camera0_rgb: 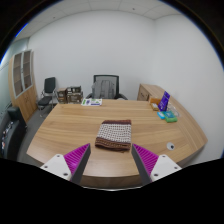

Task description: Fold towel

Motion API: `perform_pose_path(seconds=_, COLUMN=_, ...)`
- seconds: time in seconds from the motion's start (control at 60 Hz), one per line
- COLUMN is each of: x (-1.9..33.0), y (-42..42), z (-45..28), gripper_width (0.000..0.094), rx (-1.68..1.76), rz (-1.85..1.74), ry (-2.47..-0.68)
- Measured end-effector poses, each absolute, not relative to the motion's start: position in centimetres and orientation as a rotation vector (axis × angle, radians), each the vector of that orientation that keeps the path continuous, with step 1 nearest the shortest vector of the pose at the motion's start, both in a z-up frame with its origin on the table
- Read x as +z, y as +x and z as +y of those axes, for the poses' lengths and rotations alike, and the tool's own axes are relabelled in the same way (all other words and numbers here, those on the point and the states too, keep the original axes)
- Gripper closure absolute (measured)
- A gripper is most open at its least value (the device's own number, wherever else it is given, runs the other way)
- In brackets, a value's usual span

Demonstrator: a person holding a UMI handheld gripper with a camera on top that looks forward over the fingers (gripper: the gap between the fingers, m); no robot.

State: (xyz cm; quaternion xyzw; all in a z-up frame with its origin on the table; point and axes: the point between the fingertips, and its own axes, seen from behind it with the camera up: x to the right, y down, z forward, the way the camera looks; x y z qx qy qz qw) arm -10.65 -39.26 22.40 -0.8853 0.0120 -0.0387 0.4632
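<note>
**Gripper poised over a checked towel, nothing yet in hand**

The gripper [109,160] hung above the near edge of the table with its two fingers spread wide apart, the purple pads [75,156] facing each other across an open gap. It held nothing; only bare tabletop lay between the fingers.

Just ahead of them, roughly on the line midway between the two tips, lay the towel [114,135]. It sat on the wooden table [70,125] as a compact rectangular bundle, red-and-white checked on top with a darker band along its nearer edge. Whether it was already doubled over I could not tell from where I stood.

To my eye it was soft, light cloth: it would sag and drape when lifted, and would not slip from the pads. A pinch at a near corner or along the near hem looked the sensible hold, taking only the top layer so the rest could trail and fold over.

Farther off, some small items [166,115] stood towards the table's far right, an office chair [104,87] stood behind it, and shelving [22,72] lined the left wall.
</note>
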Motion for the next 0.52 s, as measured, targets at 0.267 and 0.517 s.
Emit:
perform_pose_path(seconds=0.267, x=25.9, y=-13.0, z=-47.2, gripper_width=0.0078, rx=-0.13, rz=0.038, ry=-2.139)
perform_pose_path(seconds=0.517, x=27.3, y=-13.4, z=-49.4, gripper_width=0.0078, rx=-0.13, rz=0.041, ry=-2.114)
